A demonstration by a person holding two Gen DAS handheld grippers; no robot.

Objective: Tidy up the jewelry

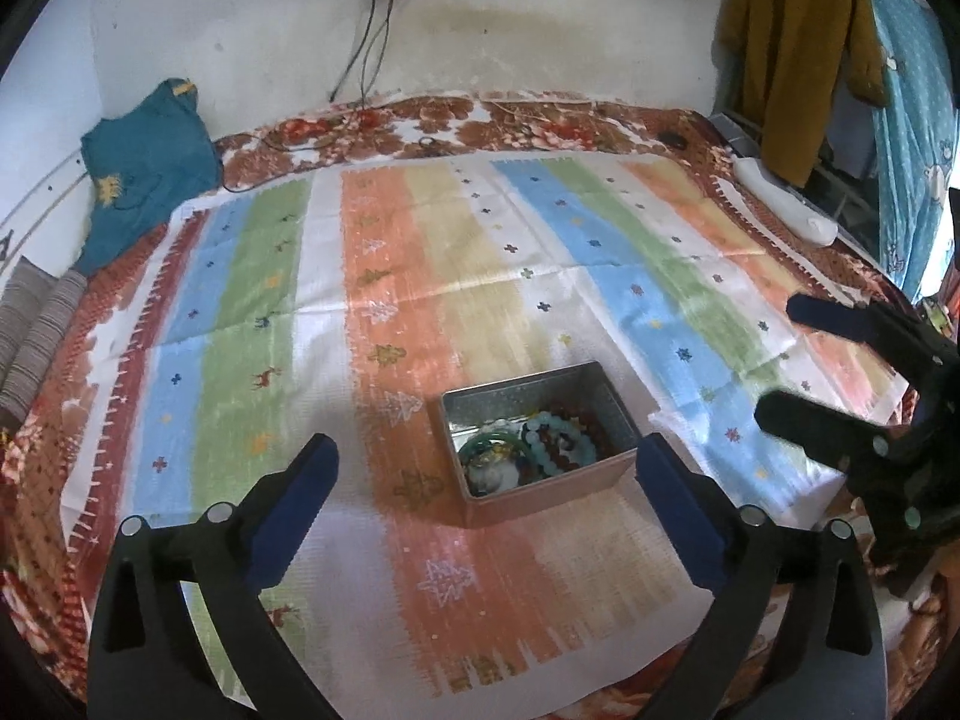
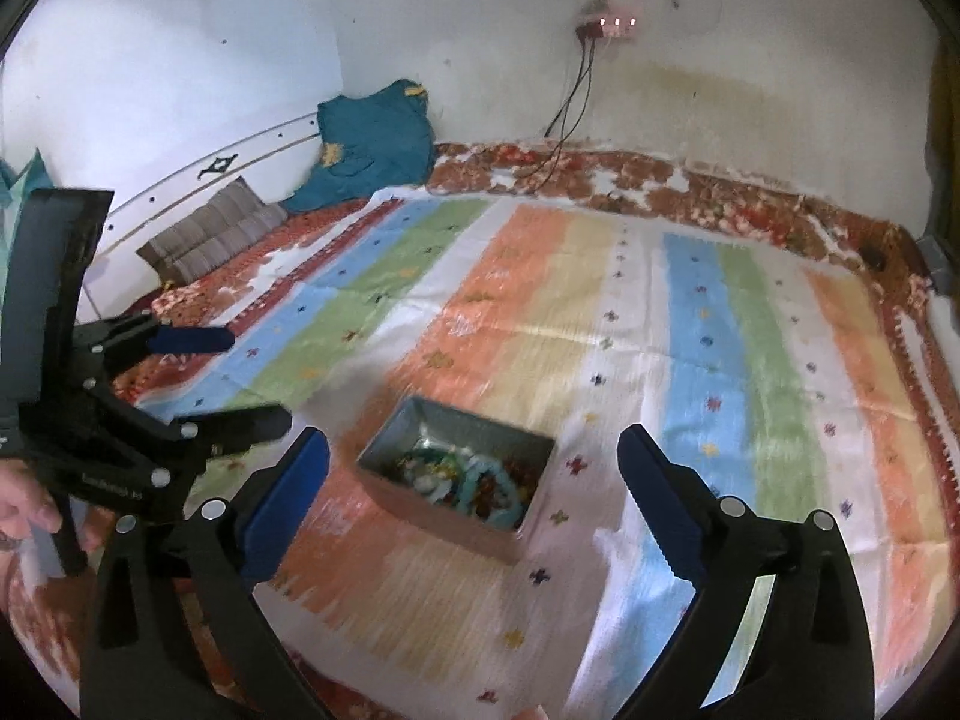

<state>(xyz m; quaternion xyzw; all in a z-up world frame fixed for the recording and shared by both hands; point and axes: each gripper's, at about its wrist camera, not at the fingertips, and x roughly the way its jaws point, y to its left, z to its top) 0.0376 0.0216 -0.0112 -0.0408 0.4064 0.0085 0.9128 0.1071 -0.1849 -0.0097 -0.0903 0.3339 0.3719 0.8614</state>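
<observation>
Nearest the cameras, the left tool (image 1: 486, 456) and right tool (image 2: 474, 450) hang with fingers spread wide, grasping nothing. Just beyond, a metal tin (image 1: 543, 480) rests on the striped cloth (image 1: 390, 276) covering the bed, holding beaded bracelets (image 1: 561, 438) in a heap. Farther back, a teal garment (image 1: 144, 174) lies against the wall (image 1: 252, 18).

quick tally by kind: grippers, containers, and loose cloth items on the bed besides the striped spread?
Grippers: 2, left gripper and right gripper, both with jaws open and empty.
Containers: 1, metal tin holding a heap of beaded bracelets; the pieces overlap too much to count.
Loose cloth items: 2, teal garment, grey striped cushion.
Total: 5
</observation>
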